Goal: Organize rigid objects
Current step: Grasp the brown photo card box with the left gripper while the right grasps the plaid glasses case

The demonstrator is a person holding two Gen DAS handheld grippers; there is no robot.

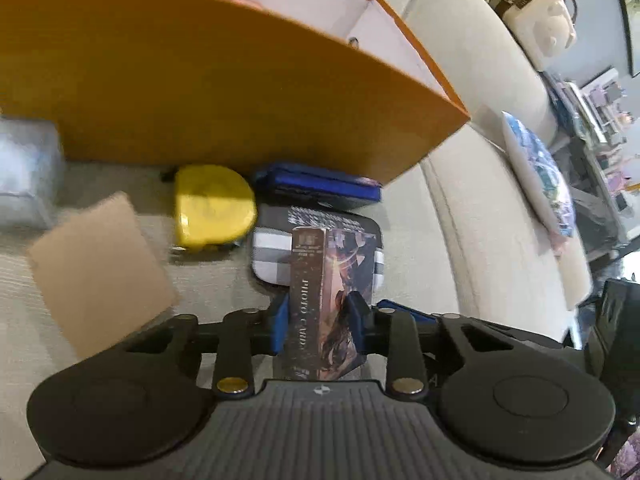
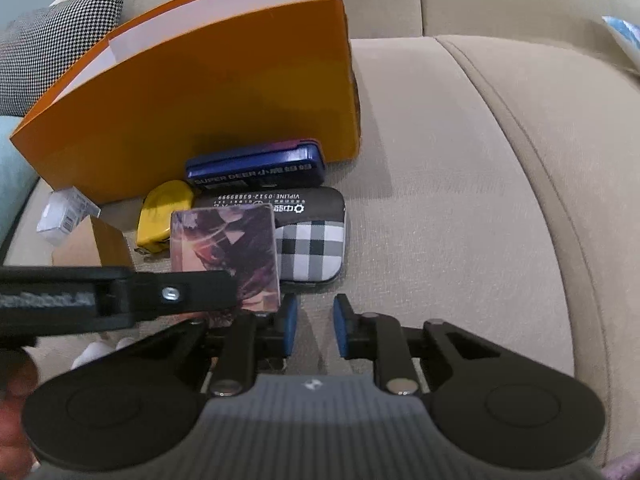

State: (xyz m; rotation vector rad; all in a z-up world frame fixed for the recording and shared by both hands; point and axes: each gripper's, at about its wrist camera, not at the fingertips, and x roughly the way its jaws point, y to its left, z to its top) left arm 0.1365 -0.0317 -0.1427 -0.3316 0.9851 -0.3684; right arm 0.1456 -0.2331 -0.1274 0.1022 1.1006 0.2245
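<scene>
One big orange box (image 2: 192, 92) stands on the sofa (image 2: 460, 200)

A checked case (image 2: 312, 252) lies near it; above the case, the left gripper (image 1: 320, 316) squeezes a photo card box (image 1: 320, 300); the right gripper (image 2: 315, 328) has its blue pads a little apart, holding nothing

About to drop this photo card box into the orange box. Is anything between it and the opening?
Only the orange box's own near wall, which rises above the photo card box that the left gripper grips. Nothing else visible blocks the way.
</scene>
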